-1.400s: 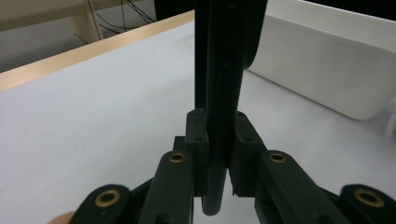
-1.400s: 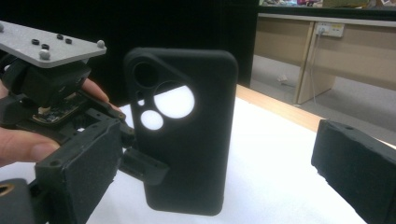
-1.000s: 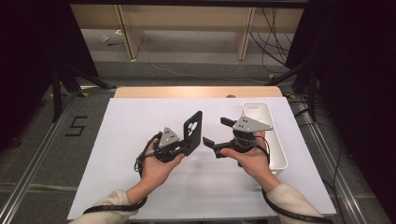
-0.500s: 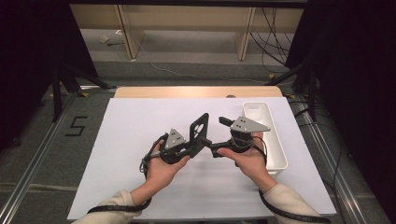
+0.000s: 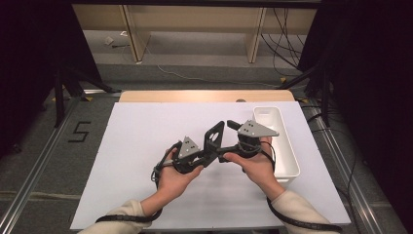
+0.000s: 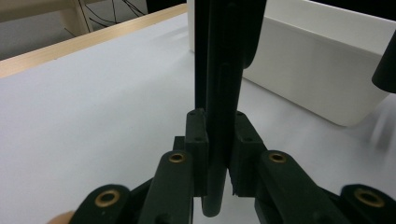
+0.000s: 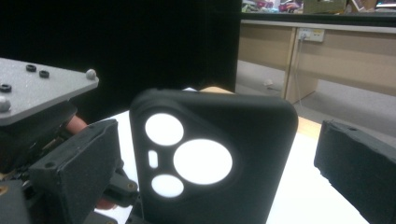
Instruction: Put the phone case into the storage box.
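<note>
Above the middle of the white table (image 5: 136, 161), the left gripper (image 5: 207, 151) pinches a black phone case (image 5: 215, 138) on its thin edge. The right gripper (image 5: 229, 141) waits wide open around it, near the white bin (image 5: 287, 161). Next, it should close gently on the case.

Relative to the white bin (image 5: 276, 141), we record: phone case (image 5: 214, 139) just left of it, above the table (image 5: 126, 161); left gripper (image 5: 207, 155) and right gripper (image 5: 229, 141) beside that case.
</note>
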`<state>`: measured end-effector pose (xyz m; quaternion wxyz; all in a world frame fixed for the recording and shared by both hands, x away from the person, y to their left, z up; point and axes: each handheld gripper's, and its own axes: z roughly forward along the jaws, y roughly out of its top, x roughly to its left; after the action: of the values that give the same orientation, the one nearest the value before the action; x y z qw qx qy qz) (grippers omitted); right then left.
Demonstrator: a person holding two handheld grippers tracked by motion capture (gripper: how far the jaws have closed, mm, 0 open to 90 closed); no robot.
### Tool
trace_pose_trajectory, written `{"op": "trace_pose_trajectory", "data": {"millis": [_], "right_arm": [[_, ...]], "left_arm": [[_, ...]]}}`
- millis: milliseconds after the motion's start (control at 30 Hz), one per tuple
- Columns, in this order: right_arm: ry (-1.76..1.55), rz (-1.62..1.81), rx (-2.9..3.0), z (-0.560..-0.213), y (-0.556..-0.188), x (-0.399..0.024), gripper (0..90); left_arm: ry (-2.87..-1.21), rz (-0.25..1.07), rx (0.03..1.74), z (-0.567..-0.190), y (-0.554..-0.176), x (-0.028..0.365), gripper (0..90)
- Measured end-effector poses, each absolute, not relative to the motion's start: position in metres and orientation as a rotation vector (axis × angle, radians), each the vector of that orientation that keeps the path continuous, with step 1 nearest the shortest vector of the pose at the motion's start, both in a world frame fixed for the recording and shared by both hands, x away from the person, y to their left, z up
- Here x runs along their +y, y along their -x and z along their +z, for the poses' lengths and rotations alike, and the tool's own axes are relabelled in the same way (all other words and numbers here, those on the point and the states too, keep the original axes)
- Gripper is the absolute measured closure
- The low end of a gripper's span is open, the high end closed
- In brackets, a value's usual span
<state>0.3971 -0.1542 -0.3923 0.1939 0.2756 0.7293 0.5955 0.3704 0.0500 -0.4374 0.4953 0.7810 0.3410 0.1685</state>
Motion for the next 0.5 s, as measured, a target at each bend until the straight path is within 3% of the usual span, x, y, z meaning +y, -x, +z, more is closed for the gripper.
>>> {"op": "trace_pose_trajectory", "data": {"millis": [500], "right_arm": [[-0.801,1.677,2.023,-0.397,-0.3996,-0.1484,4.8]], "left_arm": [[-1.897,0.407,0.814,-0.4377,-0.3692,0.0472,79.8]]}}
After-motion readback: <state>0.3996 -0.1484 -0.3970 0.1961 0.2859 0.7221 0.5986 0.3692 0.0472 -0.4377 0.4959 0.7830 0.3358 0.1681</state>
